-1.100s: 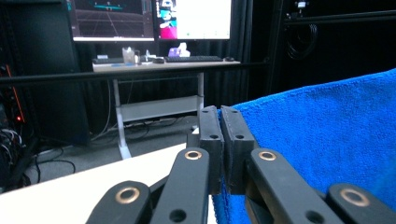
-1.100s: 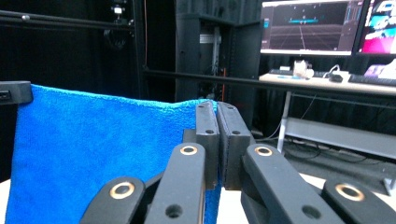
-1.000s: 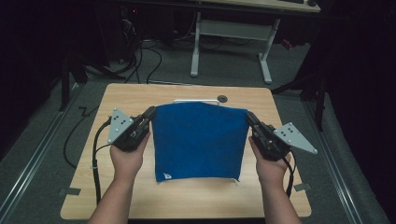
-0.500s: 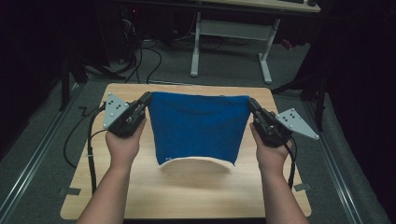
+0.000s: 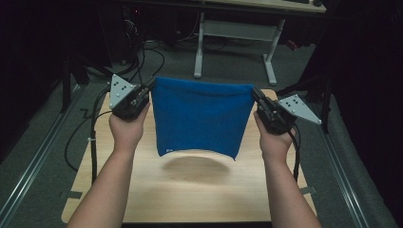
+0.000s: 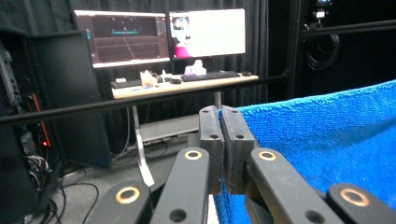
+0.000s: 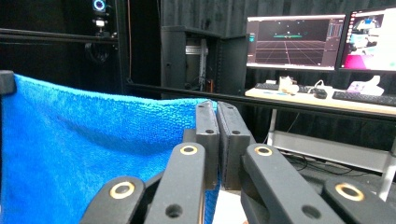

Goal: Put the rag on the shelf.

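A blue towel (image 5: 199, 116) hangs stretched in the air above the wooden table (image 5: 199, 190), its lower edge clear of the tabletop. My left gripper (image 5: 151, 86) is shut on the towel's top left corner, and my right gripper (image 5: 254, 92) is shut on the top right corner. In the left gripper view the towel (image 6: 327, 135) spreads off to the right of the closed jaws of the left gripper (image 6: 220, 112). From the right gripper (image 7: 217, 108), the cloth (image 7: 93, 149) runs off to the left, where a bit of the other gripper shows at its far corner.
The towel's shadow (image 5: 195, 166) lies on the table under it. Beyond the table stands a desk with white legs (image 5: 233, 42), monitors (image 6: 159, 35) and a keyboard. Cables (image 5: 95, 123) trail off the left side onto the grey floor.
Both grippers rose and moved forward with the towel's corners. The towel went from lying flat on the table to hanging upright in the air, and its lower edge has left the tabletop.
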